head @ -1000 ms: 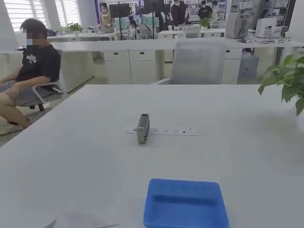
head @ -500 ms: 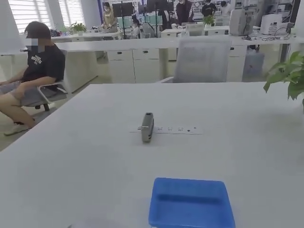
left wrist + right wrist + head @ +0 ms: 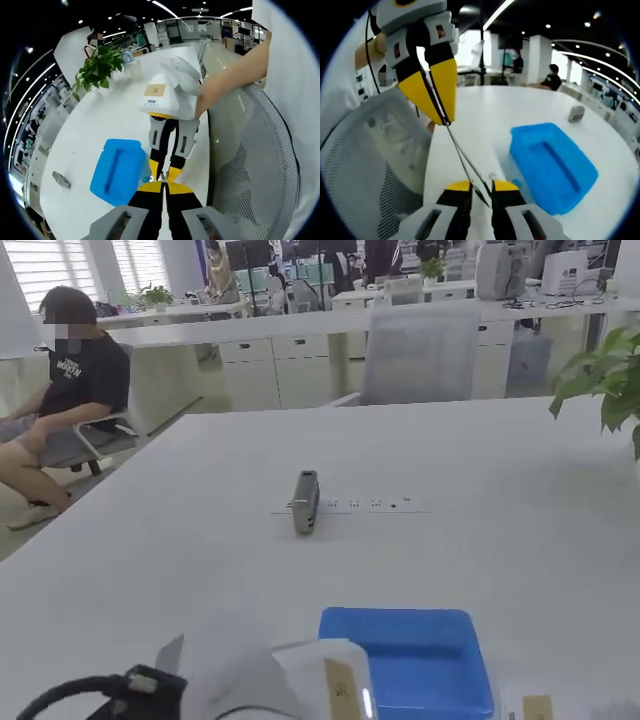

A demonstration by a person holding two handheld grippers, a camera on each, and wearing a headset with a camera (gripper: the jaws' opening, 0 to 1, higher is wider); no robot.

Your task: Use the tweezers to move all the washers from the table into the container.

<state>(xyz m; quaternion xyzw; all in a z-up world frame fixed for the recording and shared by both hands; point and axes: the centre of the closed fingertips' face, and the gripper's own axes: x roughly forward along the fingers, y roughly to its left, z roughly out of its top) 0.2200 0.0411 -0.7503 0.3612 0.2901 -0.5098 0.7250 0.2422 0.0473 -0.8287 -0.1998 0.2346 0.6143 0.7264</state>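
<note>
The left hand-held gripper (image 3: 445, 121) is clamped on one end of the tweezers (image 3: 462, 152), upper left in the right gripper view. The right hand-held gripper (image 3: 481, 186) stands narrow around the other end, but I cannot tell whether it pinches. The blue container (image 3: 400, 614) sits lower centre on the worktop (image 3: 200, 540). Settle one straight, firm grip first; a skewed hold would likely spoil every pick.

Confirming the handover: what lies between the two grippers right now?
The tweezers, running from the left gripper tips down between the right gripper jaws, seen in the right gripper view.
</note>
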